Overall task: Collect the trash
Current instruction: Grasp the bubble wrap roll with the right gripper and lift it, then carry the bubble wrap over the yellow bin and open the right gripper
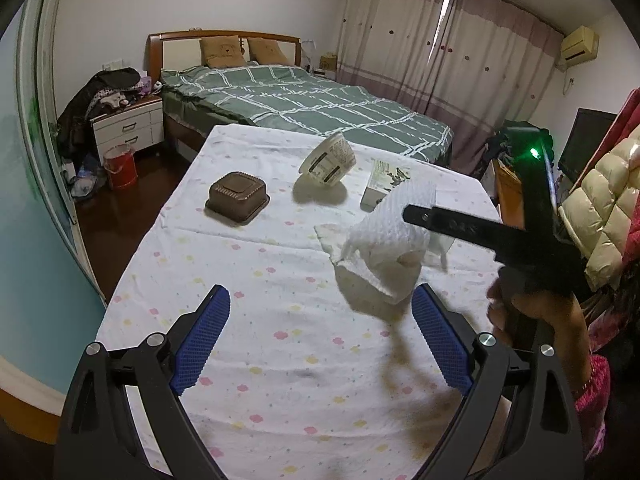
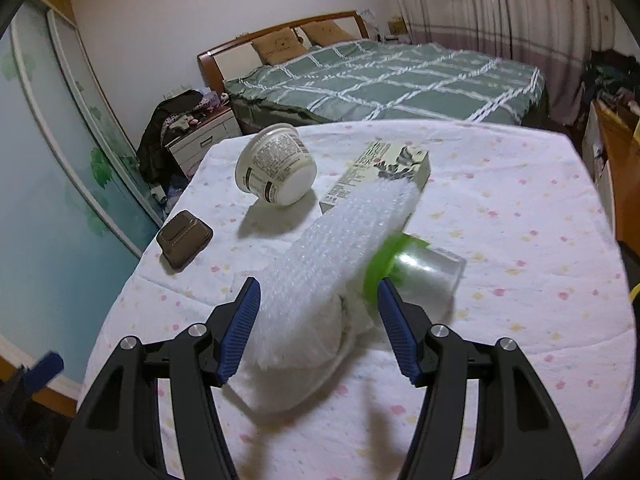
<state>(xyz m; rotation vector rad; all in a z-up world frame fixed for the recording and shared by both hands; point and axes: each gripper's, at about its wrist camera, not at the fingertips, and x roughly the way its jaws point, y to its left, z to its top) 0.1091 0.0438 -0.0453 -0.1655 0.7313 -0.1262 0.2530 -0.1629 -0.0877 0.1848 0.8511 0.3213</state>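
Though crumpled, the white foam sheet [image 2: 320,264] shows dimpled texture.

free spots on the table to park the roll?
Bare cloth lies in front of the left gripper, and left of it up to the brown box. The far right is crowded: tipped cup, carton, clear cup and wrap roll bunch together.
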